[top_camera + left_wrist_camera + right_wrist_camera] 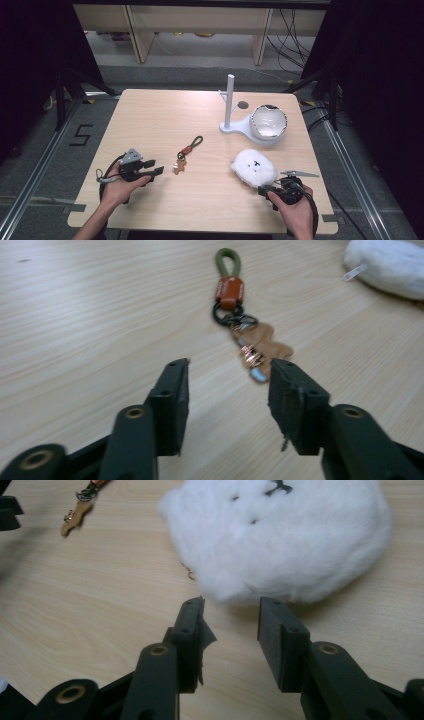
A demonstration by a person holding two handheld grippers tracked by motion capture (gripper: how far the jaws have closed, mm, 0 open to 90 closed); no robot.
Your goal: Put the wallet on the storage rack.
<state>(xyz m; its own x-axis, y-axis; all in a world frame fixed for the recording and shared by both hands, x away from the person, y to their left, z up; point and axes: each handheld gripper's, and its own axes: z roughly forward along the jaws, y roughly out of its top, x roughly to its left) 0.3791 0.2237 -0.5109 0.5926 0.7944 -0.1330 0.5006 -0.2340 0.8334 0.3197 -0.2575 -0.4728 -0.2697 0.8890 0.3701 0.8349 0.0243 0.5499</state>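
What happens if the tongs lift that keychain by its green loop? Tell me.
The keychain looks jointed: cord loop, ring, flat brown charm. It would probably dangle and swing rather than stay straight. It seems light, and the thin loop might slip from the open left tongs.

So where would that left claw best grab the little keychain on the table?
Probably at the orange tab just below the green loop: the keychain lies flat and stretched out, and that tab looks like its firmest, thickest part. The left claw, open and near the brown charm, could come down from above, its jaws across the strap.
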